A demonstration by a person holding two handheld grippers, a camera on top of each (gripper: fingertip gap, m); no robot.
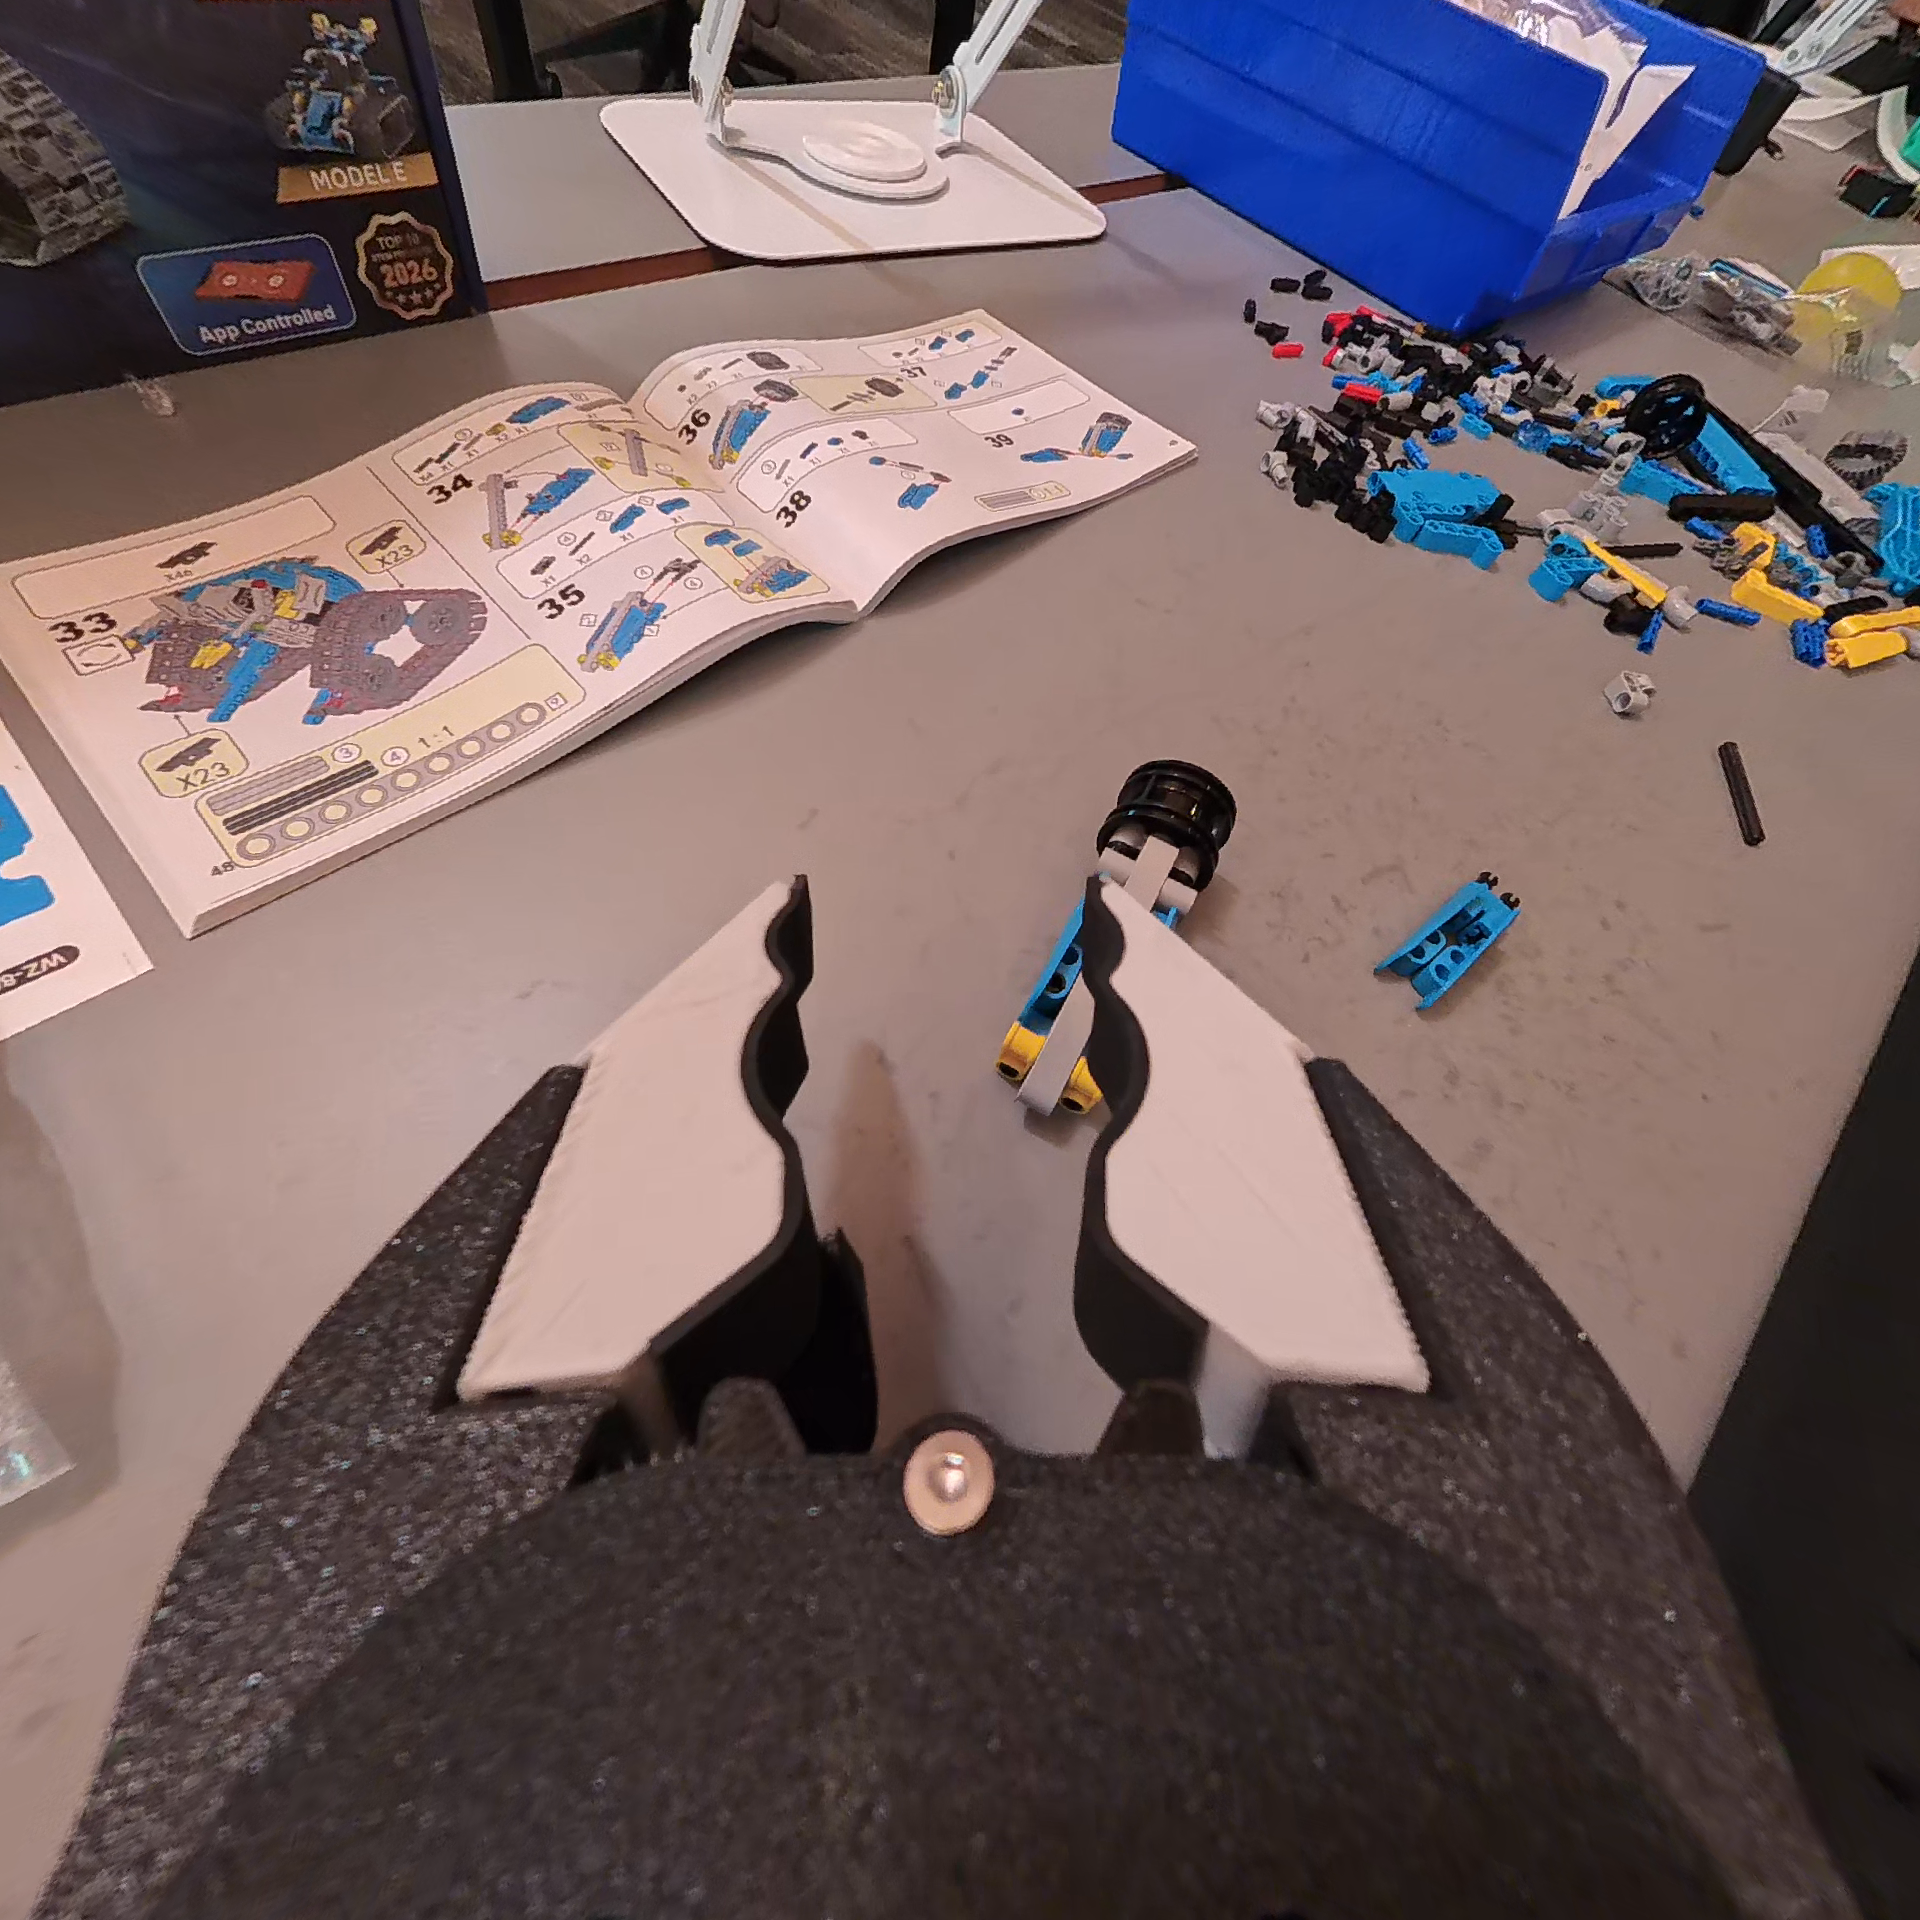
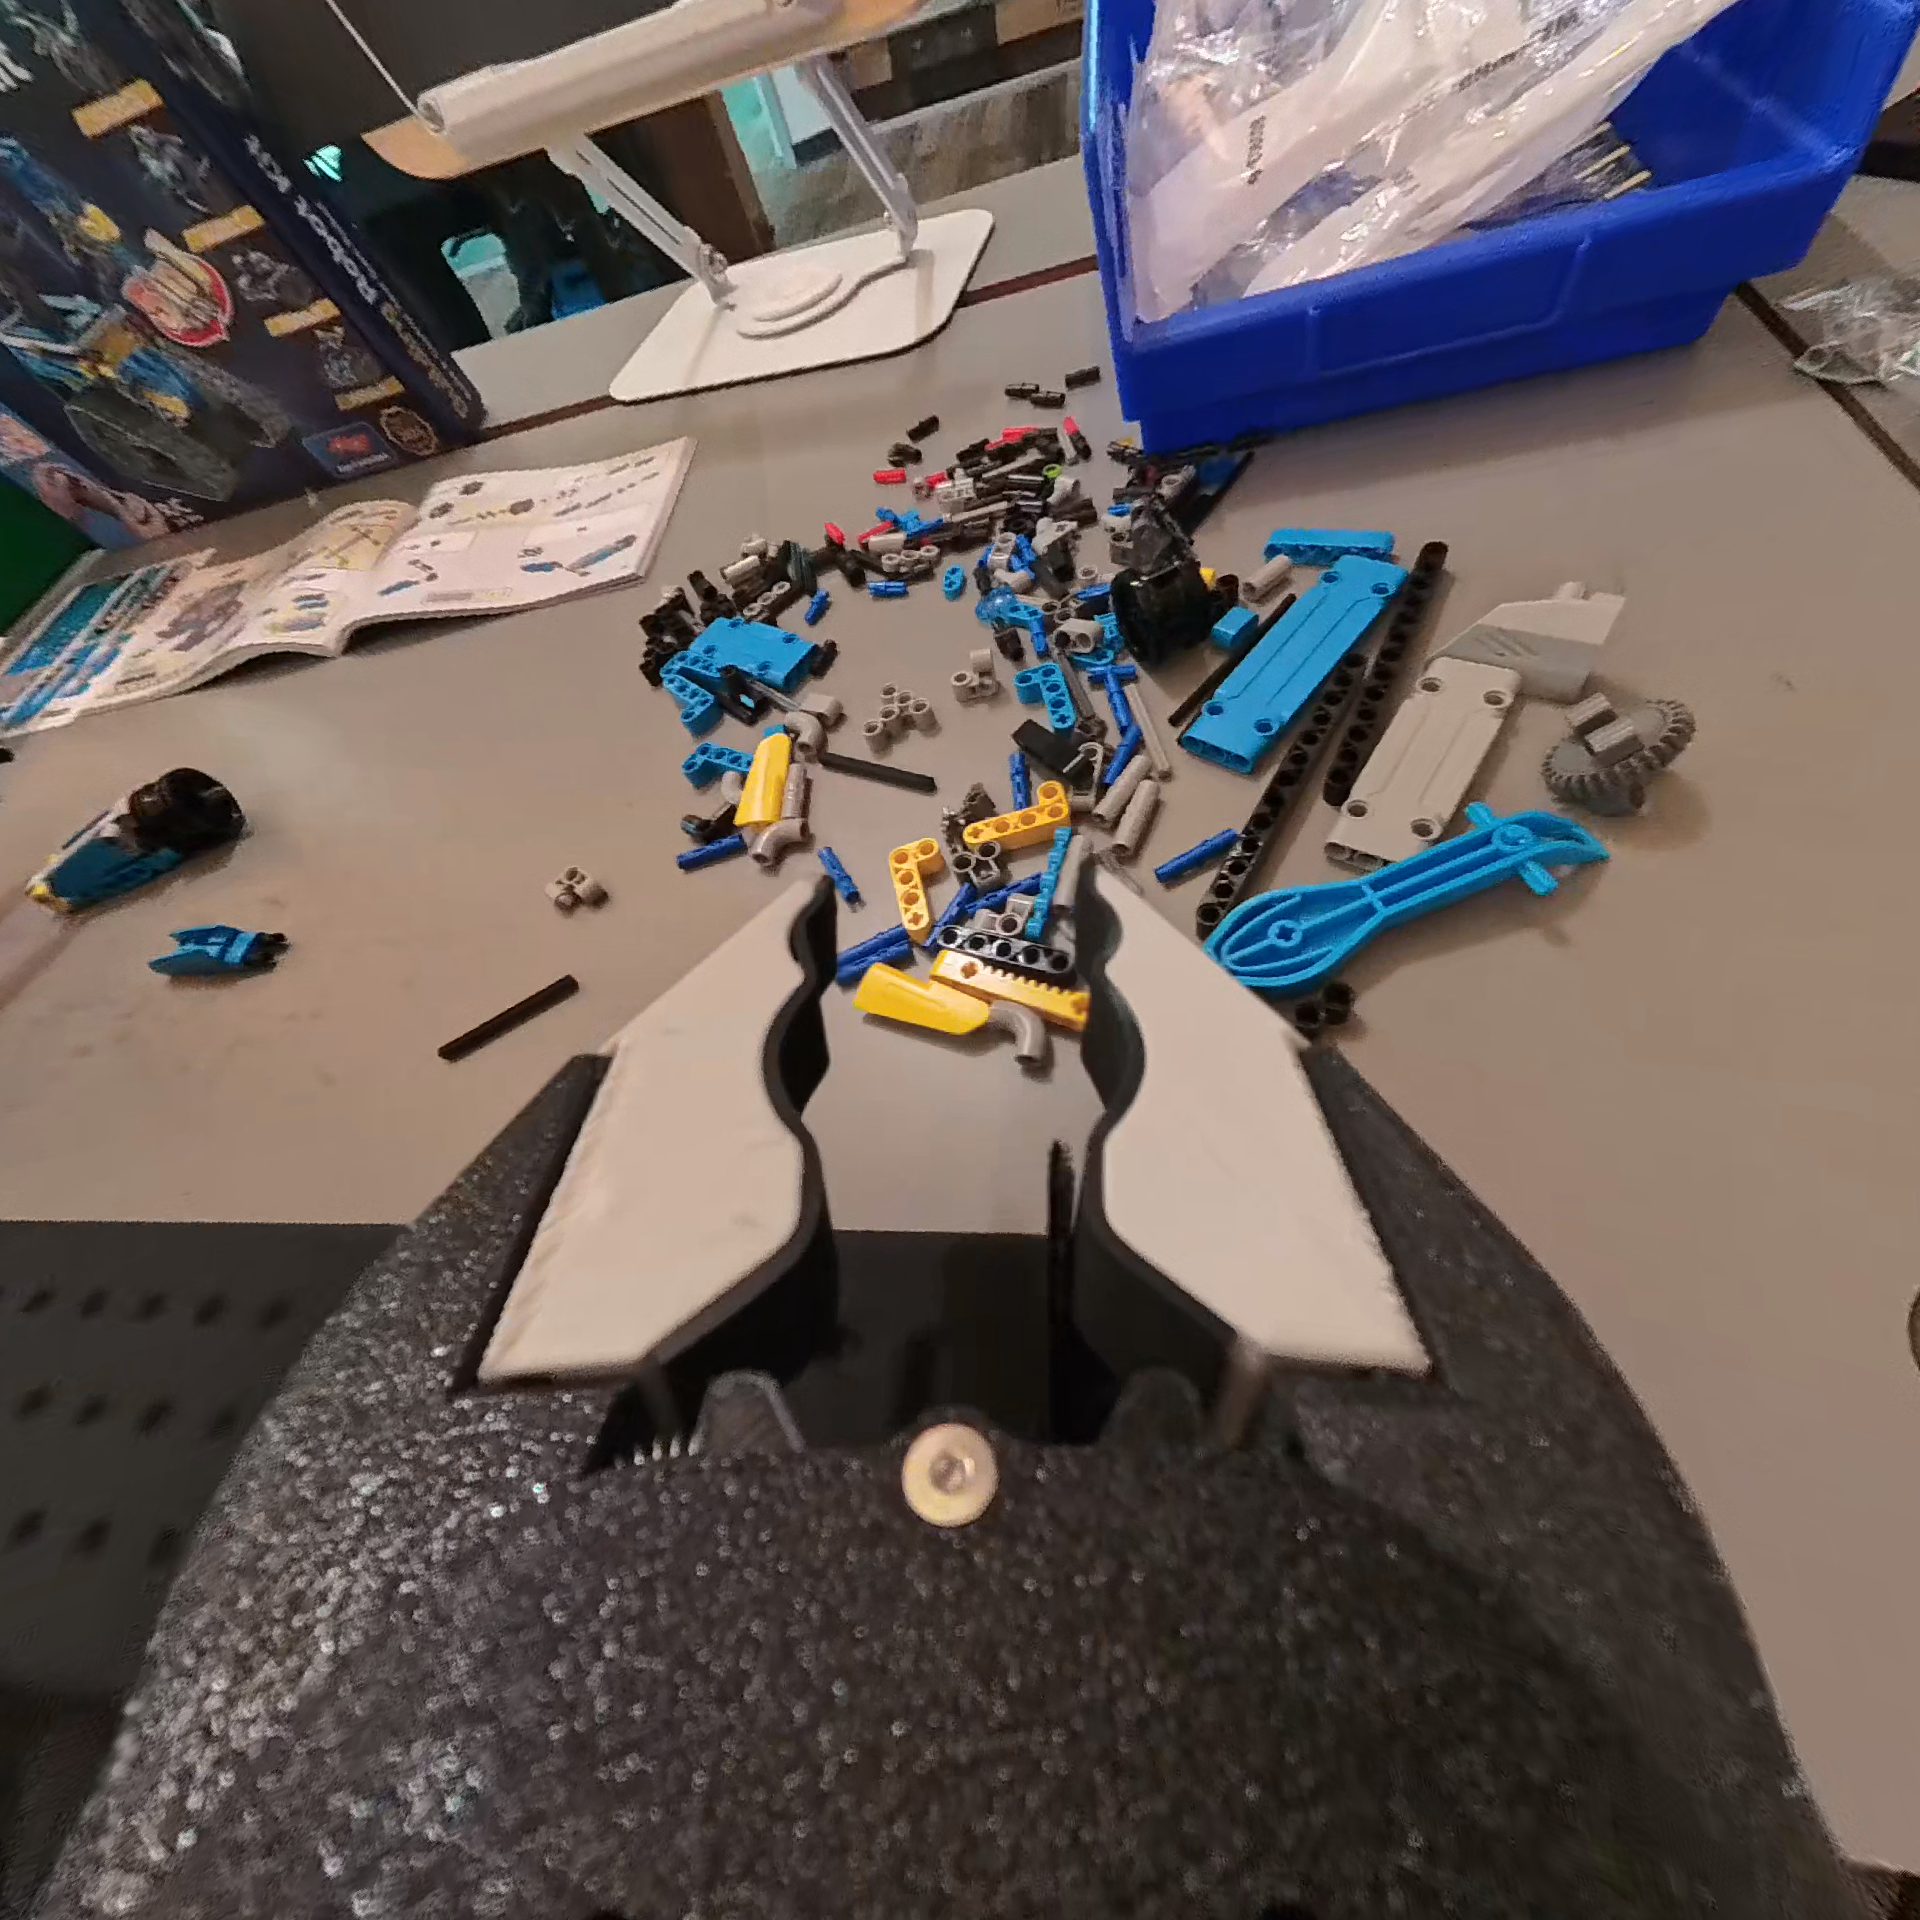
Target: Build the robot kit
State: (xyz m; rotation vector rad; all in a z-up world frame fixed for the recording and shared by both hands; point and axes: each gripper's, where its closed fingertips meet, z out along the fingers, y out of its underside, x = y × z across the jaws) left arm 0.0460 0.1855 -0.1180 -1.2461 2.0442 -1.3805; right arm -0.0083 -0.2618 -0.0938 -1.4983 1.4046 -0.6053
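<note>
Jaws of both grippers stand released, empty. Left gripper (image 1: pixel 945 894) hovers over the grey surface (image 1: pixel 727 987), its right fingertip just beside a small blue, yellow and grey assembly (image 1: pixel 1049 987). Right gripper (image 2: pixel 956 894) hangs near yellow pieces (image 2: pixel 925 1003) at the loose-parts pile's (image 2: pixel 997 623) edge.

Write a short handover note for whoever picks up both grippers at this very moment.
Left gripper: open, empty, above the grey table; its right finger overlaps the small assembly with a black wheel, contact unclear.
Right gripper: open, empty, its tips at the near edge of the loose parts pile, by a yellow toothed piece.
Small blue sub-piece and black axle lie apart from the pile.
Open instruction booklet lies left; blue bin behind the pile.
Nothing is gripped; the build looks only partly assembled.
</note>
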